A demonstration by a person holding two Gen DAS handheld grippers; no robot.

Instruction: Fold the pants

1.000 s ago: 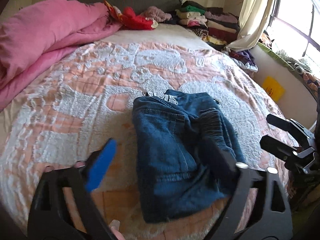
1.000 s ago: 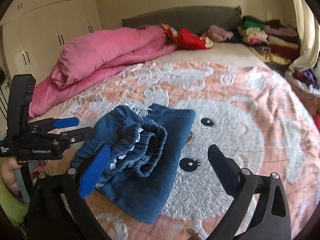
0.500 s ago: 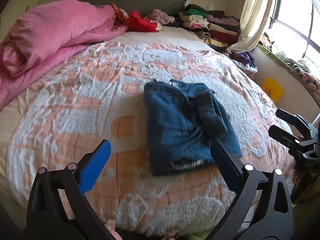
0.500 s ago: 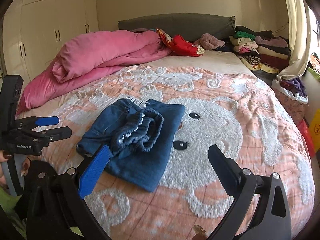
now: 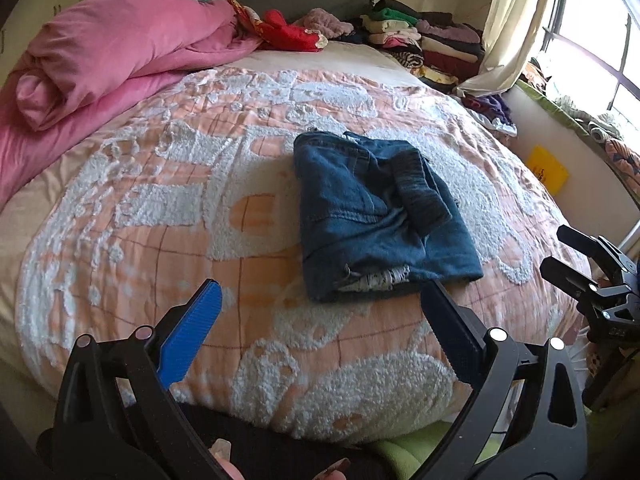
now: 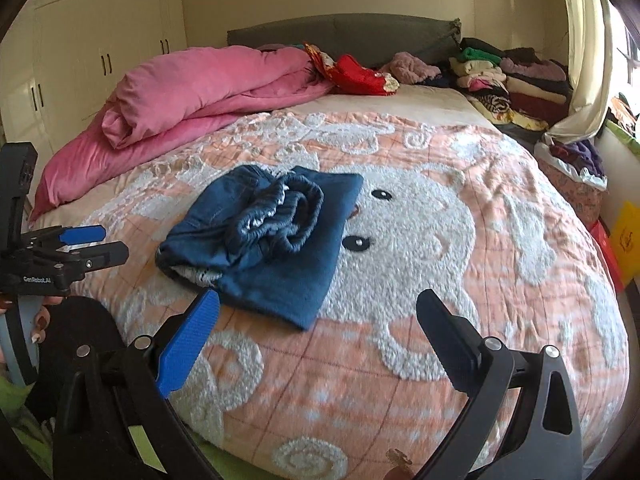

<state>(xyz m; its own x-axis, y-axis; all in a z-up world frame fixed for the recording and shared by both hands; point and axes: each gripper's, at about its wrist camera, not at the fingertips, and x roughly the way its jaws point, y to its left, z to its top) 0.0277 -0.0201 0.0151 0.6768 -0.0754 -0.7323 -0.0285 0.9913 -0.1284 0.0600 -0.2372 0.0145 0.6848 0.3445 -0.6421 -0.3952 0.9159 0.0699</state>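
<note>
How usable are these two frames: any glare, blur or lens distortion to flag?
Left wrist view: the window is blown out white at top right, strong fisheye bends the bed cover, and the folded jeans stay sharp. Right wrist view: even daylight, dark vignette in the corners, slight softness on the bedspread near the right gripper.

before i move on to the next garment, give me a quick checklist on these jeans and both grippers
1. Left hand-held gripper open and empty: ok.
2. Right hand-held gripper open and empty: ok.
3. Both hand-held grippers off the folded jeans: ok, neither touches the denim.
4. Fold neat and flat: not ok, the elastic waistband bunches up on top and white lining pokes out at the near edge.
5. Jeans fully resting on the bedspread, away from its edge: ok.
6. Jeans apart from the pink duvet and the stacked clothes: ok.
</note>
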